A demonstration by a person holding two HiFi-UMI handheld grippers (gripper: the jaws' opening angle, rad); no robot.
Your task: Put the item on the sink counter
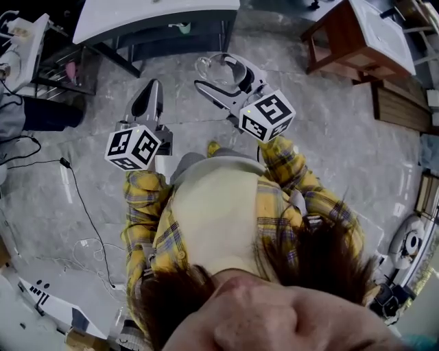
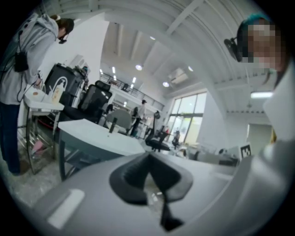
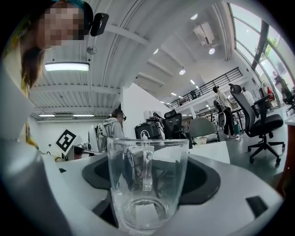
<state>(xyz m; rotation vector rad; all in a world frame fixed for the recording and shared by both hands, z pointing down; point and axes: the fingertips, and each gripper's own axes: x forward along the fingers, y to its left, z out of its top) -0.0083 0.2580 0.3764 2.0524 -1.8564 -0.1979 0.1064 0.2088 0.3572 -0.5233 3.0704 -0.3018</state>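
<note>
A clear glass mug (image 1: 218, 68) with a handle sits upright between the jaws of my right gripper (image 1: 223, 81), which is shut on it. In the right gripper view the glass mug (image 3: 147, 184) fills the middle, a black pad on each side of it. My left gripper (image 1: 149, 92) is held beside it at the left, its jaws together and nothing in them. In the left gripper view the left gripper (image 2: 150, 177) shows its dark pads meeting. A white counter top (image 1: 158, 17) on a dark frame stands ahead of both grippers, and the same counter top (image 2: 97, 136) appears low at the left.
A brown wooden table (image 1: 357, 34) stands at the far right. Black cables (image 1: 82, 206) trail over the marbled floor at the left. A person in a grey hoodie (image 2: 23, 69) stands by a cart. Office chairs (image 3: 258, 120) and other people are further off.
</note>
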